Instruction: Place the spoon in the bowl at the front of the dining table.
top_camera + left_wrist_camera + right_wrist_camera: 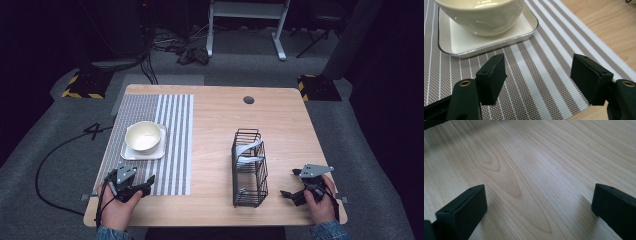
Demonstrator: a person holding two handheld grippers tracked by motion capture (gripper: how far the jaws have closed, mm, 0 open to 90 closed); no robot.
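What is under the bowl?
The bowl sits on a square white tray, which lies on the striped mat. The tray's middle is hidden beneath the bowl.

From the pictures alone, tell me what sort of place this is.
Probably a lab or studio recording setup, not a home: a wooden table on grey carpet, hazard-striped stand bases, loose cables on the floor, dark surroundings.
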